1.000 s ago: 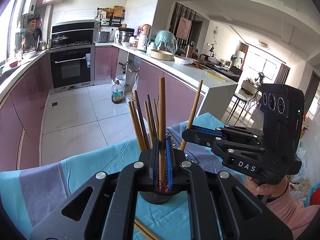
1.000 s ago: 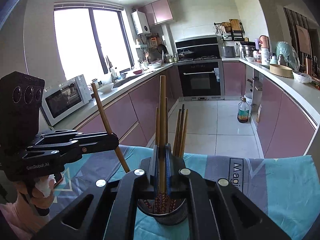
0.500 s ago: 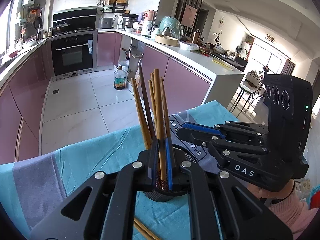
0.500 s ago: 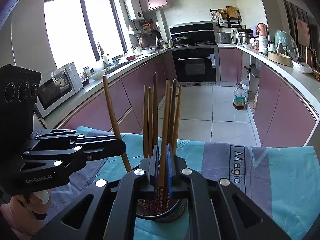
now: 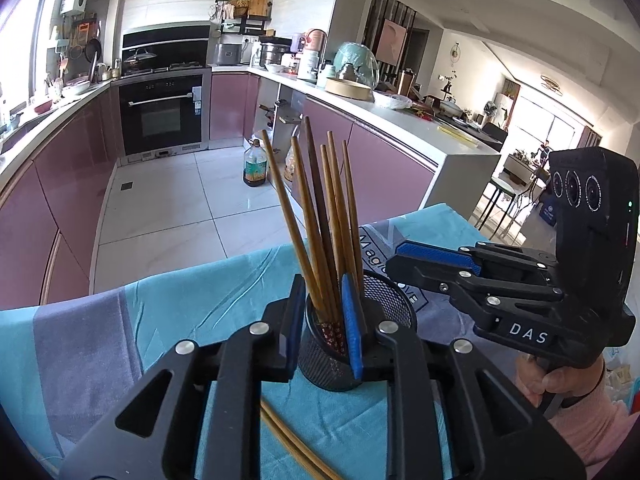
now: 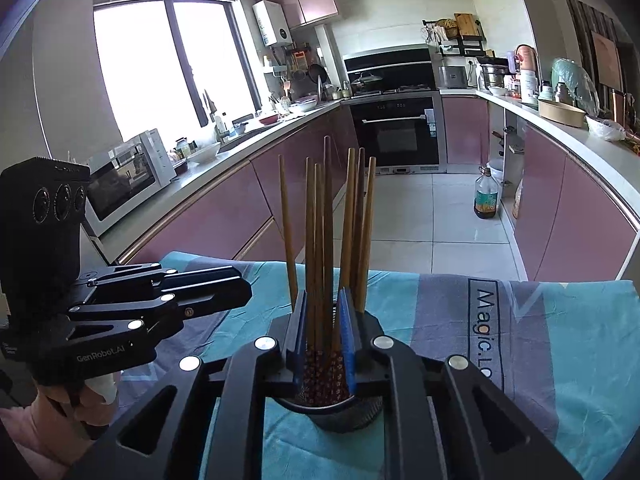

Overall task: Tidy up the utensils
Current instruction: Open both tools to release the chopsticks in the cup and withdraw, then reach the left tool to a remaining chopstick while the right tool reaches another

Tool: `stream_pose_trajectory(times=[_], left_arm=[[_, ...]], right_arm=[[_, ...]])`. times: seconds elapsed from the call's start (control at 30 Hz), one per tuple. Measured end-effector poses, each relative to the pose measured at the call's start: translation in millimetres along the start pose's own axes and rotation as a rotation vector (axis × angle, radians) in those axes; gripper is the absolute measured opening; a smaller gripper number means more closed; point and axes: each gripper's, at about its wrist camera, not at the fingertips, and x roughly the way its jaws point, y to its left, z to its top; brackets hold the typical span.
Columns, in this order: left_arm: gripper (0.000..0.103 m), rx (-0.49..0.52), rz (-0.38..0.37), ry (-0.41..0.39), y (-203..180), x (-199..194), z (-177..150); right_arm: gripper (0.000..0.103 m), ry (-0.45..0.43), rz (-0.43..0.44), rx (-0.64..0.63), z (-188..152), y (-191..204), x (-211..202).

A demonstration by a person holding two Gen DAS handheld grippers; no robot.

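Note:
A black mesh cup [image 5: 384, 300] stands on the blue cloth and holds several wooden chopsticks [image 5: 320, 216] upright. My left gripper [image 5: 324, 312] is open just above the cup's rim, its blue pads either side of the chopsticks without pinching them. My right gripper [image 6: 324, 320] is also open over the cup [image 6: 340, 416], chopsticks [image 6: 326, 236] standing loose between its pads. The right gripper also shows in the left wrist view [image 5: 404, 258] to the right of the cup, and the left gripper in the right wrist view [image 6: 236, 292] to the left.
Two loose chopsticks [image 5: 292, 444] lie on the blue and grey cloth [image 5: 120, 328] under my left gripper. Beyond the table's far edge are a tiled floor, pink kitchen cabinets, an oven and an oil bottle [image 5: 255, 164].
Both grippers lowered their chopsticks into the cup and opened. The chopsticks they held now stand loose with the others.

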Motion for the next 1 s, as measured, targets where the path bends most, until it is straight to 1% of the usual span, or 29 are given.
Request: stream_pose_trajectory(times=[0.07, 0.13, 0.17, 0.2, 0.23, 0.27, 0.3, 0.33, 0.4, 0.6, 0.7, 0.83, 1.0], left_arm=[[0.027, -0.001, 0.015, -0.023, 2, -8, -5], [0.029, -0.007, 0.029, -0.037, 6, -14, -9], [0.031, -0.008, 0.037, -0.044, 7, -18, -13], [0.036, -0.011, 0.043, -0.049, 9, -22, -19], [0.039, -0.016, 0.053, -0.055, 11, -26, -23], [0.043, -0.020, 0.064, -0.059, 13, -29, -28], [0.045, -0.026, 0.073, -0.059, 16, -31, -33], [0.045, -0.035, 0.078, -0.055, 18, -33, -39], [0.051, -0.058, 0.092, -0.041, 25, -34, -51], [0.054, -0.129, 0.104, 0.037, 44, -28, -92], [0.054, -0.145, 0.122, 0.071, 48, -20, -109], [0.054, -0.163, 0.127, 0.112, 52, -11, -130], [0.054, -0.162, 0.139, 0.130, 50, -5, -144]], right_arm=[[0.021, -0.009, 0.018, -0.008, -4, 5, -6], [0.022, -0.013, 0.037, -0.024, -9, 13, -12], [0.023, -0.016, 0.046, -0.033, -12, 17, -16], [0.025, -0.017, 0.057, -0.044, -15, 21, -19], [0.029, -0.015, 0.070, -0.053, -18, 25, -21], [0.033, -0.010, 0.083, -0.064, -22, 29, -22], [0.034, -0.001, 0.093, -0.073, -27, 33, -23], [0.035, 0.012, 0.103, -0.081, -32, 37, -21], [0.035, 0.053, 0.113, -0.099, -43, 45, -14], [0.035, 0.193, 0.135, -0.094, -79, 58, 21], [0.035, 0.253, 0.139, -0.083, -95, 62, 37], [0.035, 0.293, 0.127, -0.082, -105, 66, 47], [0.035, 0.311, 0.104, -0.081, -114, 68, 52]])
